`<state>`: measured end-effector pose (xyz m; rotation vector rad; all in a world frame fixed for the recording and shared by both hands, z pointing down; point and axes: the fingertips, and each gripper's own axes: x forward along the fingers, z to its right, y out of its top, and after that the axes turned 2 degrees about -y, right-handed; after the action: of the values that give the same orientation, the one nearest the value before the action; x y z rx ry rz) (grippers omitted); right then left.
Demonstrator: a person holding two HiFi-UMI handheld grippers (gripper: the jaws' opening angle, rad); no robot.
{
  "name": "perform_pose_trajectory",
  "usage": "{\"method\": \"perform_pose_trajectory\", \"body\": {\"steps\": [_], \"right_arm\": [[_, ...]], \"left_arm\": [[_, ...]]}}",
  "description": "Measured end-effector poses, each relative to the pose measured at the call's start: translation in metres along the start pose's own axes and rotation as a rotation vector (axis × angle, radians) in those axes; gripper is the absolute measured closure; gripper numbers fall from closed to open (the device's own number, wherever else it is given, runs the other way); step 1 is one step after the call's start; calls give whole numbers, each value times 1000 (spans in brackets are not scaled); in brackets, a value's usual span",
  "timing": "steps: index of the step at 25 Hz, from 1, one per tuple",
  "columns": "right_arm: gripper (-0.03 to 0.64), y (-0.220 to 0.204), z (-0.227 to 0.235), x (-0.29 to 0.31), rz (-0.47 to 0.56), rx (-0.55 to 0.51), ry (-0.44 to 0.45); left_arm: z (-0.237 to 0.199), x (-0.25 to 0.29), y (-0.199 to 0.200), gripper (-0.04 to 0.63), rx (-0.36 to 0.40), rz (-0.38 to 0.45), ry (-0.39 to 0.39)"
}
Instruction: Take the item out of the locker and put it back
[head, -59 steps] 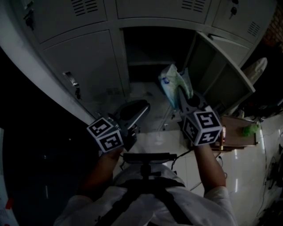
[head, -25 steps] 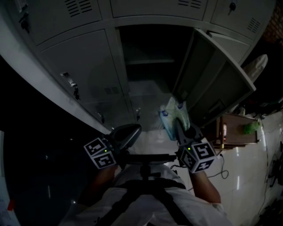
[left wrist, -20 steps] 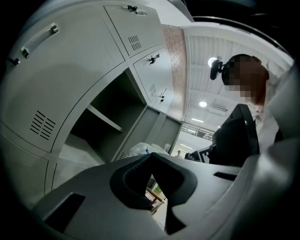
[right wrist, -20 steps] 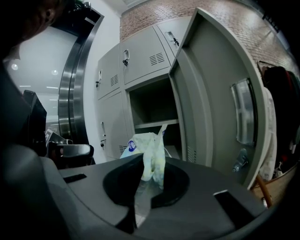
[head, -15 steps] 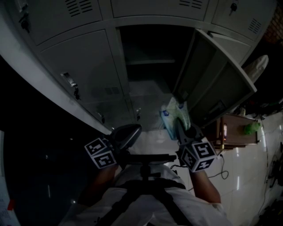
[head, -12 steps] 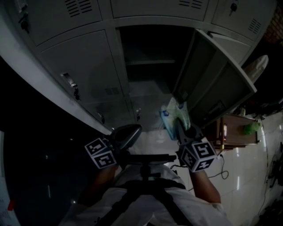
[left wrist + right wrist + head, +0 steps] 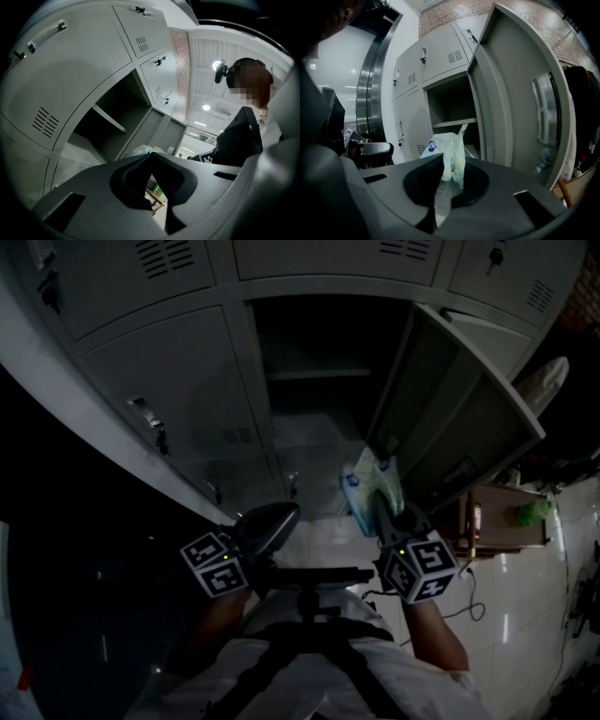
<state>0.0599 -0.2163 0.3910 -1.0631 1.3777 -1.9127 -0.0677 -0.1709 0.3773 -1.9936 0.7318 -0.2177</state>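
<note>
A crumpled white and pale-green plastic packet (image 7: 373, 488) hangs in front of the open locker (image 7: 314, 381). My right gripper (image 7: 384, 504) is shut on its edge. In the right gripper view the packet (image 7: 449, 152) sticks up from between the closed jaws, with the locker's shelf (image 7: 453, 123) behind it. My left gripper (image 7: 281, 517) is held low at the left of the locker and is shut with nothing in it. In the left gripper view its jaws (image 7: 151, 157) meet at the tips, and the locker's opening (image 7: 112, 124) lies beyond.
The locker door (image 7: 459, 399) stands swung open to the right. Closed locker doors (image 7: 169, 381) fill the left and the row above. A wooden stool or small table (image 7: 502, 517) with a green thing on it stands on the shiny floor at right.
Since the earliest frame both grippers have drawn back from the locker toward my body, the packet coming with the right one. Over the last second nothing has moved.
</note>
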Motion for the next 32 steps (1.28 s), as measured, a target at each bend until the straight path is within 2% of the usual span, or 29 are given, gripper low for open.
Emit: {"method": "perform_pose_trajectory", "body": {"steps": [8,16,25,32], "right_arm": [[617,24,6,18,23,-66,-9],[617,71,0,49,75,-132,10],[617,134,0,97,143,-240,-30],[617,170,3,141,133,-308,-61]], "left_arm": [[-15,10,24,594,91,5,26],[-24,32,52,594,137,2,-19],[-41,67,85,594,192,-1,-42],[-51,90,104,594,235,-11,-43]]}}
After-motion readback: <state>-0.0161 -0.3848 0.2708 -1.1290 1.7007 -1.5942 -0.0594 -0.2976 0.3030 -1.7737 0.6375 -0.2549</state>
